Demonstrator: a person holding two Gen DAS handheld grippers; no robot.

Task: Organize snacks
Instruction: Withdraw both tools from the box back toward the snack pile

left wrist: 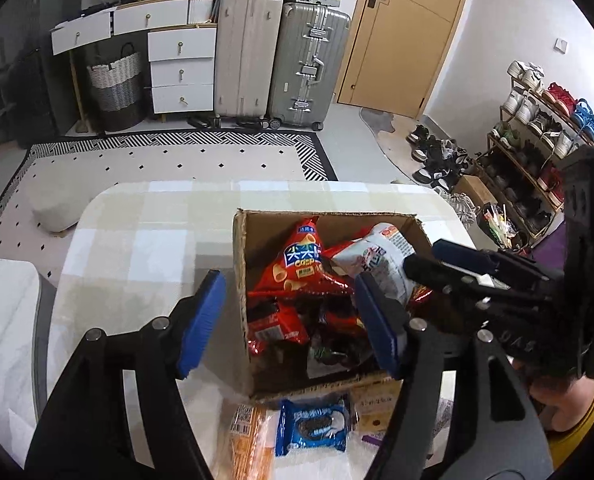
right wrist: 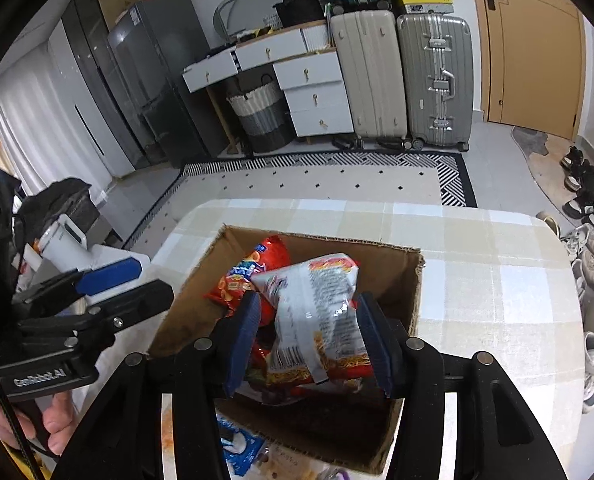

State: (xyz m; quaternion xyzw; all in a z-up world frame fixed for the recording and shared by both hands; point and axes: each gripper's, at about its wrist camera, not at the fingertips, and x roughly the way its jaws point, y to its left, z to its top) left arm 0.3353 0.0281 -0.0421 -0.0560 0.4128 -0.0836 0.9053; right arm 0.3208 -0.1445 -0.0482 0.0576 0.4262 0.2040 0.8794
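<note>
Right gripper (right wrist: 311, 336) hovering over the cardboard box (right wrist: 413, 280), fingers spread apart on either side of a white-and-red noodle snack bag (right wrist: 317, 312) — looks like straddling it, but no way to tell if the pads actually touch the foil. Bag sitting on top of the pile, leaning toward the box's right wall, with a red Crisp chip bag (left wrist: 299, 264) propped up just behind it, near the far wall. Left gripper (left wrist: 293, 320) also wide open, empty, straddling the box's left wall. Box itself near the front edge of the checkered table (left wrist: 145, 240). Still outside, along that front edge: a blue Oreo pack (left wrist: 313, 426) and an orange wrapped snack (left wrist: 251, 436), touching or nearly so. Handling-wise, probably all featherweight stuff: puffy, air-filled, crinkly film, slippery under hard pads, contents easy to crush. Best bet for the noodle bag — pinch across the crimped seam or a flat corner, not the fat middle, and go gentle. Oreo pack flatter and stiffer, so probably fine to grab across its short sides, though cookies snap if squeezed hard.
</note>
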